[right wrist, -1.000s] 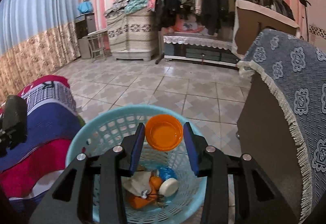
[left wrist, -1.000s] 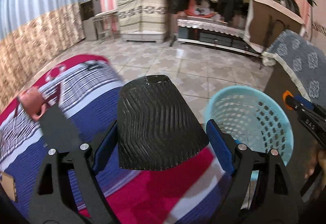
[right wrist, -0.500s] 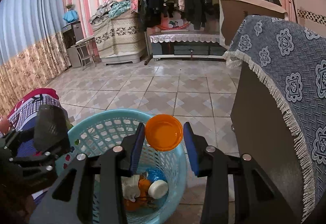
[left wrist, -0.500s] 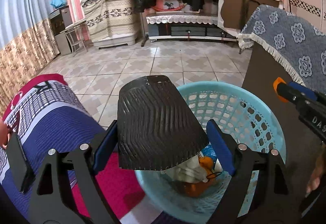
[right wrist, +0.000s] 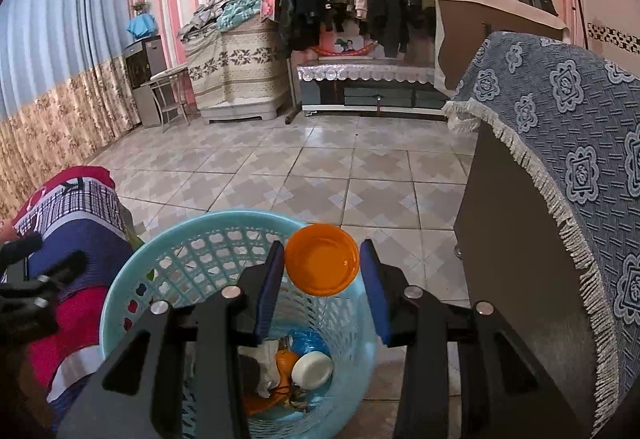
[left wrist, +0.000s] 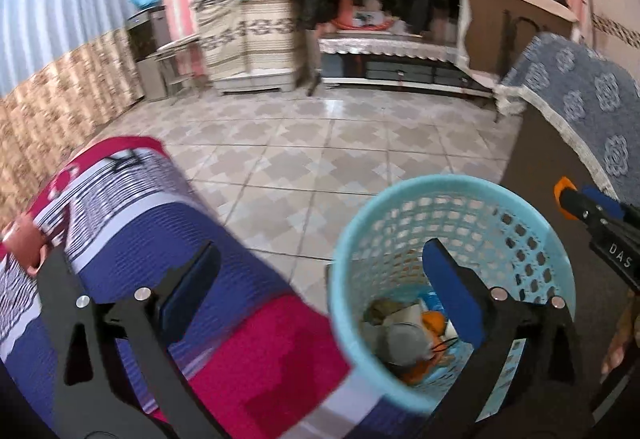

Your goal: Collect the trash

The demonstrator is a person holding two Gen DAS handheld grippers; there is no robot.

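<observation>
A light-blue mesh basket (left wrist: pixel 404 195) stands on the floor between a bed and a cabinet, with trash in its bottom. My left gripper (left wrist: pixel 320 255) hangs over the basket's near-left rim, its jaws opening wide with nothing between them. A blurred grey-black cup (left wrist: pixel 400 343) lies inside the basket among the trash. My right gripper (right wrist: pixel 322 255) is above the basket (right wrist: pixel 160 243), shut on a small orange cup (right wrist: pixel 322 263) whose open mouth faces the camera. In the left wrist view the right gripper (left wrist: pixel 592 207) enters from the right edge.
A red, white and blue striped blanket (left wrist: pixel 168 239) covers the bed left of the basket, with a pink cup-like thing (left wrist: pixel 24 243) on it. A dark cabinet under a blue-grey fringed cloth (right wrist: pixel 560 159) stands close on the right. Tiled floor (right wrist: pixel 320 167) stretches ahead to a clothes rack.
The left gripper swung over the basket, spread its jaws and let go of the black ribbed cup, which is now down in the basket. The right gripper still holds the orange cup.
</observation>
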